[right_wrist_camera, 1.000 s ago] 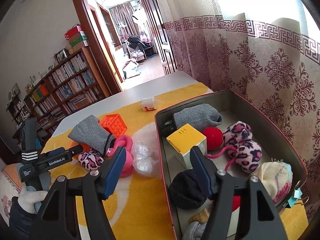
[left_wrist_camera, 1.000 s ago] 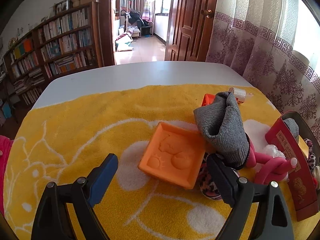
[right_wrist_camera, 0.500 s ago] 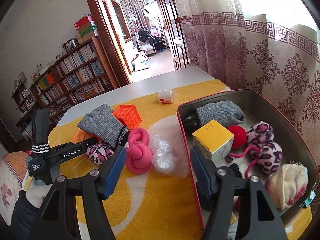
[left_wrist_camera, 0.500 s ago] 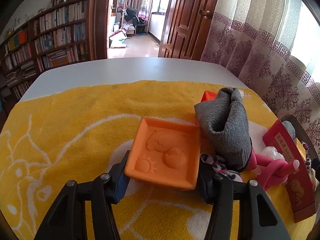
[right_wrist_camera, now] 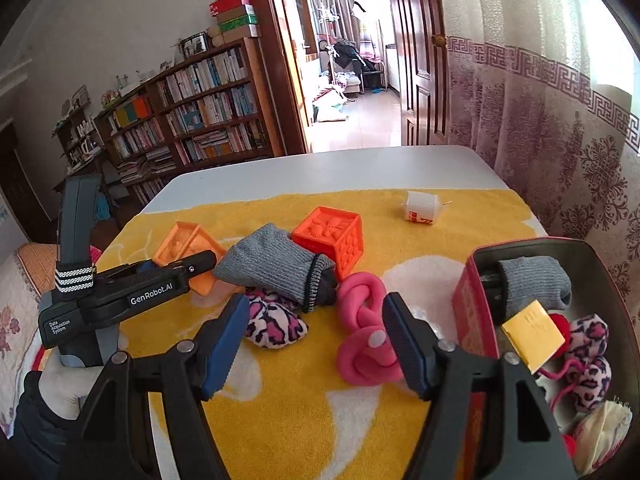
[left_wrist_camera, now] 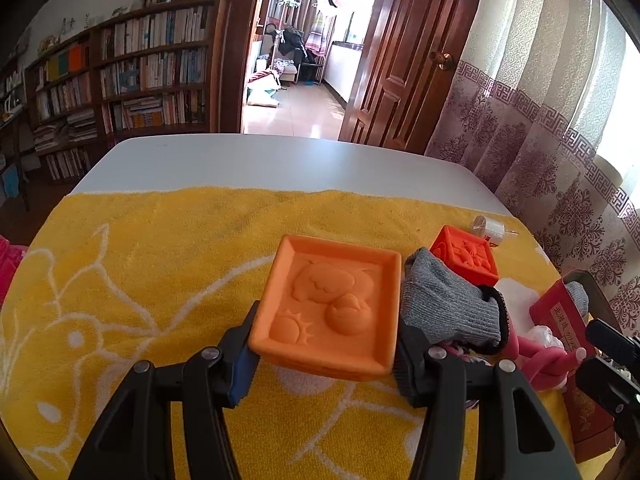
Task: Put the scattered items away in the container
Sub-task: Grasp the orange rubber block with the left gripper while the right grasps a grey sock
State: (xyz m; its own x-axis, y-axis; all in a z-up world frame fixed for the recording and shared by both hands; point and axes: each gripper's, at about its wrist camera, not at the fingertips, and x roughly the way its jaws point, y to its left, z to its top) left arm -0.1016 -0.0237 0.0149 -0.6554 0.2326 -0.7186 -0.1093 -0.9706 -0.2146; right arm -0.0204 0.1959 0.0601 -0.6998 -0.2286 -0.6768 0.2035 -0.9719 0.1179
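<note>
The left claw, tilted downward, pinches the orange tray; a grey sock lies at its 3 o'clock. The right claw hangs spread over the pink knot, with the red tin at 3 o'clock.

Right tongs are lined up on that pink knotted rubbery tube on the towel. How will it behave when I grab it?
The pink knotted rubbery tube looks soft and rounded, so it will probably squash under the right tongs, which stand open around it. Its smooth, glossy skin may slip. The loops may flop or sag, and it touches the crinkly clear plastic bag, which might drag along.
</note>
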